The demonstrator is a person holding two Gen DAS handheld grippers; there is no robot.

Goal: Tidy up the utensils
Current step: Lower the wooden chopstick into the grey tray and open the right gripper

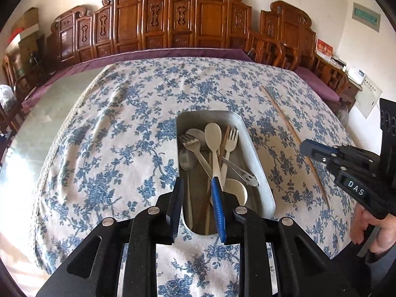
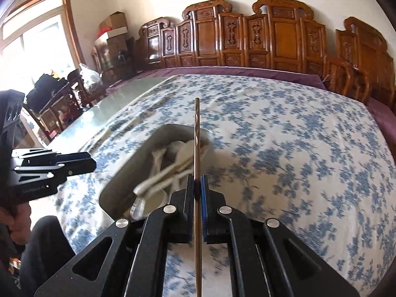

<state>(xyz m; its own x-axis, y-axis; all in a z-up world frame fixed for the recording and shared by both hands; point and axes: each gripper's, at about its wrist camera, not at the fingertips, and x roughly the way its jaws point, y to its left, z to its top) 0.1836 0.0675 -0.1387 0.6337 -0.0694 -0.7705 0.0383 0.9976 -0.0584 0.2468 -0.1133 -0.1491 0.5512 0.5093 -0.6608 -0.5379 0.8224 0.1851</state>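
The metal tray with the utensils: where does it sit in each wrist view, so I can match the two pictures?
Left wrist view: the metal tray lies at centre, running up from between the left gripper fingers.
Right wrist view: the tray sits left of centre, partly behind the right gripper and the chopstick it holds.
Shared landmark: the carved wooden screen along the far wall.

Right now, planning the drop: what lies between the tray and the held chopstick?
Only bare tablecloth, between tray and chopstick; the left wrist view shows it.
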